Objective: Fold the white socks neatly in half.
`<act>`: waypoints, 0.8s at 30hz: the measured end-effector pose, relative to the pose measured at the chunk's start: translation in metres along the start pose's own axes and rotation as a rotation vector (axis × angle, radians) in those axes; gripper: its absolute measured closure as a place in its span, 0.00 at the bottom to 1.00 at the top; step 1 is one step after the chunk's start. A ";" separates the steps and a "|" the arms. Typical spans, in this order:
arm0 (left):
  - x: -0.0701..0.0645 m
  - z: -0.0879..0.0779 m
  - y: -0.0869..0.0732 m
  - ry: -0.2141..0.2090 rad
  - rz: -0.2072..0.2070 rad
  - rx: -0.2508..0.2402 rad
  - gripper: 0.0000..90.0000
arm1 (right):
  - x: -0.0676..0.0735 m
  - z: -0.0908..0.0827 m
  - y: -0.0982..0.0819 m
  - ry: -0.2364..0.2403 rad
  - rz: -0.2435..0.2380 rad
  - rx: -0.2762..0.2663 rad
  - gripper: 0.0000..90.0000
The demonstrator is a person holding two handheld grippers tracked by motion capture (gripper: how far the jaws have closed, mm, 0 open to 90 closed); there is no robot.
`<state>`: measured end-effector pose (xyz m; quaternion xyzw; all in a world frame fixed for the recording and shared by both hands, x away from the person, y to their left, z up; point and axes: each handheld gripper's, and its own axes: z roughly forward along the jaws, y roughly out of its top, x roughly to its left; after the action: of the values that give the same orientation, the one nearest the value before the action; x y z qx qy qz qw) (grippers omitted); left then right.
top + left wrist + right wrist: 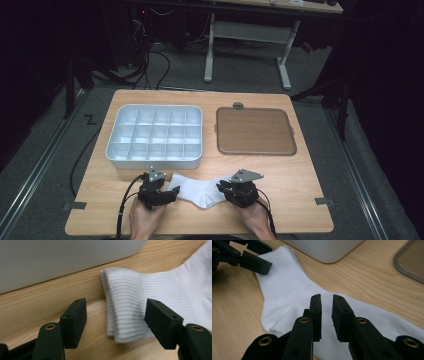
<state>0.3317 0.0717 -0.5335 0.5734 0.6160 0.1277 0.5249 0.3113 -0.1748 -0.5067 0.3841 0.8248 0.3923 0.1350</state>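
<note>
High view: one white sock (196, 192) lies along the table's near edge, long axis left to right, between the left gripper (170, 196) and the right gripper (223, 190); one grey divided tray (112, 145) and one brown lid (255, 131) sit farther back. Left gripper view: its jaws stand spread around the ribbed cuff (130, 302), not pinching it. Right gripper view: its jaws hover nearly pressed together above the sock's foot, with nothing between them.

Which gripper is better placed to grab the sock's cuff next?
Left gripper, probably: its open jaws straddle the ribbed cuff of the sock. The right gripper sits over the foot part.
</note>
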 end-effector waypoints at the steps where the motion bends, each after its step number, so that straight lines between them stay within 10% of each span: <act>1: -0.002 0.000 -0.002 0.007 0.015 -0.007 0.40 | 0.002 0.004 0.001 0.000 -0.005 0.007 0.89; 8: -0.006 -0.003 -0.007 -0.006 0.058 0.008 0.57 | 0.010 0.022 -0.004 -0.010 -0.026 0.058 0.92; 24: -0.008 -0.004 -0.004 -0.053 0.004 0.058 0.83 | 0.011 0.024 -0.010 -0.021 -0.044 0.044 0.93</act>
<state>0.3245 0.0656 -0.5308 0.5929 0.6042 0.0956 0.5237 0.3110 -0.1579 -0.5294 0.3727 0.8402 0.3668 0.1437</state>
